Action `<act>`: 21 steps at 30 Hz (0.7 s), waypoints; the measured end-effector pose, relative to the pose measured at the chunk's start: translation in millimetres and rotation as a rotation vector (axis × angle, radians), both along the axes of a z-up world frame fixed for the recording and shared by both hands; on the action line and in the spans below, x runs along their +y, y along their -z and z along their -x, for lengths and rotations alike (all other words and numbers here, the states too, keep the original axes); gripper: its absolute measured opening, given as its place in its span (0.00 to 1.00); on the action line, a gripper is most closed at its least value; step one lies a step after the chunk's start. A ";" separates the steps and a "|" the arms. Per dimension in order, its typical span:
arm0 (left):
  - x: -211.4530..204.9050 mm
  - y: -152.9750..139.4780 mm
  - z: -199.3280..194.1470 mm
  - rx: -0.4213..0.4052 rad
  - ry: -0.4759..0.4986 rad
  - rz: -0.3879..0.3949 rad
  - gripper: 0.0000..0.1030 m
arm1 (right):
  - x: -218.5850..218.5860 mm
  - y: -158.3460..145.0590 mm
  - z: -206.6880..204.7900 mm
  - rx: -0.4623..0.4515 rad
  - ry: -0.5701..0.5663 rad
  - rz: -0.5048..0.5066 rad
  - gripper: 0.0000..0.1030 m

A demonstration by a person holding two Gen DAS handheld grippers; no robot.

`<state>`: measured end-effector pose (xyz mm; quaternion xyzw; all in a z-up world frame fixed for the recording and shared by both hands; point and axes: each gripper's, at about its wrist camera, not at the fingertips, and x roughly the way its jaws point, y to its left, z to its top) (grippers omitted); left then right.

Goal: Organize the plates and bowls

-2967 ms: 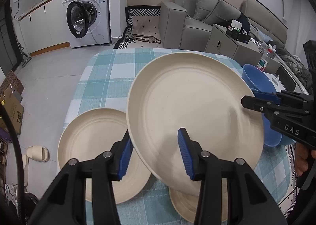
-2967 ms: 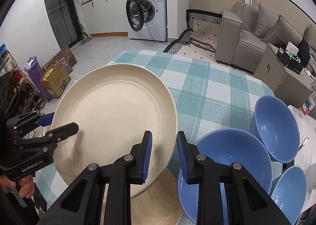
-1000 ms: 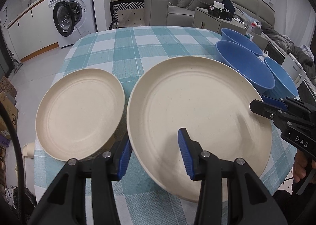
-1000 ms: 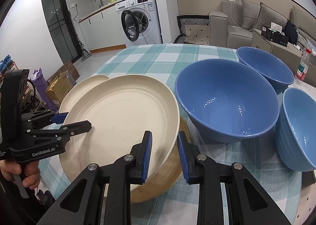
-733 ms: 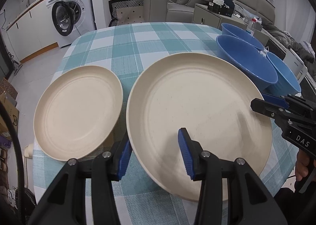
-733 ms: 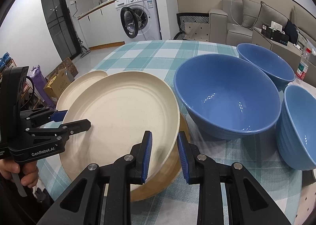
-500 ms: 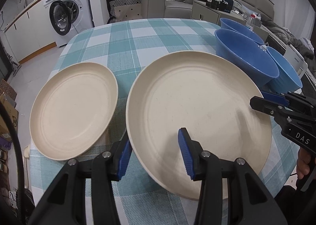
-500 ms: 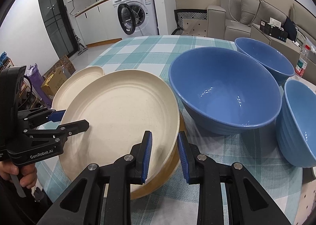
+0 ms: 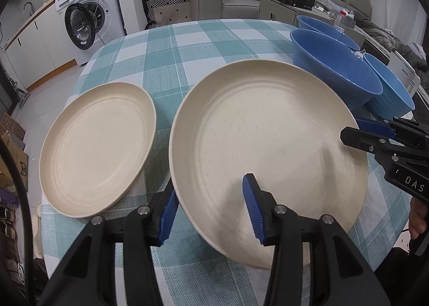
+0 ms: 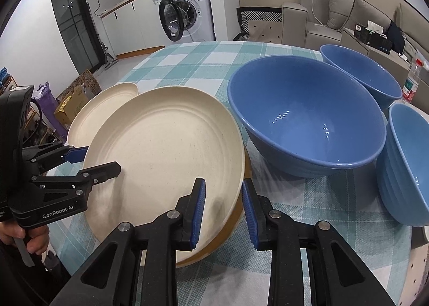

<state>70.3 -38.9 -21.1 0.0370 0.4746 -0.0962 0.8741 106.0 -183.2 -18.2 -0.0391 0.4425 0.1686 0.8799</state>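
A large cream plate [image 9: 268,139] is held at both sides: my left gripper [image 9: 211,206] is shut on its near rim, my right gripper [image 10: 222,209] is shut on its opposite rim [image 10: 166,155]. The plate sits low over another cream plate [image 10: 230,228] beneath it; contact between them cannot be told. A smaller cream plate [image 9: 99,142] lies on the checked tablecloth to the left. A big blue bowl [image 10: 305,115] stands right of the held plate, with two more blue bowls [image 10: 359,72] [image 10: 407,166] beyond it.
The round table [image 9: 182,54] has a teal checked cloth and its edge is close at the front. A washing machine [image 10: 182,13], a grey sofa [image 10: 335,19] and a side cabinet stand past the table. Cardboard boxes [image 10: 72,102] lie on the floor at left.
Both grippers have lowered the large plate from a tilted, raised pose to nearly flat, just over the lower plate. Their hold has not changed.
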 end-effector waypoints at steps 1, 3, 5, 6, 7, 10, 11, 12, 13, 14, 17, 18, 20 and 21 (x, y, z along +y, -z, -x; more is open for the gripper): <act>-0.4 0.4 -0.3 -0.001 0.002 -0.002 0.45 | 0.3 0.5 0.3 0.000 0.000 0.003 0.29; -2.0 0.8 0.1 -0.003 0.003 -0.011 0.45 | 0.1 1.6 0.0 0.004 0.000 0.003 0.30; -3.2 1.0 0.5 -0.004 0.005 -0.018 0.46 | 0.4 3.0 -0.5 0.007 -0.002 0.008 0.30; -3.2 1.1 0.5 -0.004 0.005 -0.019 0.46 | 0.7 3.7 -0.6 0.008 -0.003 0.011 0.30; -3.7 1.3 0.9 -0.005 0.006 -0.022 0.46 | 0.8 4.1 -0.9 0.009 -0.004 0.012 0.30; -5.2 1.7 1.9 -0.006 0.011 -0.030 0.47 | 1.3 4.9 -1.4 0.009 -0.006 0.010 0.31; -5.4 1.7 2.5 -0.005 0.014 -0.034 0.47 | 1.7 5.7 -1.7 0.009 -0.008 0.010 0.32; -5.7 1.9 2.9 -0.004 0.018 -0.037 0.48 | 1.7 6.2 -1.1 0.008 -0.009 0.013 0.32; -6.4 2.1 3.2 -0.003 0.021 -0.041 0.48 | 2.2 6.7 -0.9 0.008 -0.009 0.016 0.33; -7.3 2.3 3.5 -0.003 0.023 -0.047 0.49 | 3.0 7.8 -1.4 0.010 -0.010 0.020 0.34; -9.6 3.0 3.7 0.001 0.031 -0.064 0.52 | 3.7 8.9 -2.1 0.013 -0.015 0.027 0.36; -10.0 3.3 4.0 0.001 0.032 -0.068 0.52 | 4.0 9.6 -2.2 0.013 -0.017 0.030 0.37; -10.3 4.0 4.1 0.003 0.034 -0.070 0.53 | 4.1 10.3 -2.6 0.015 -0.018 0.032 0.37; -10.3 4.3 4.1 0.004 0.035 -0.072 0.53 | 4.1 11.1 -3.1 0.017 -0.019 0.031 0.37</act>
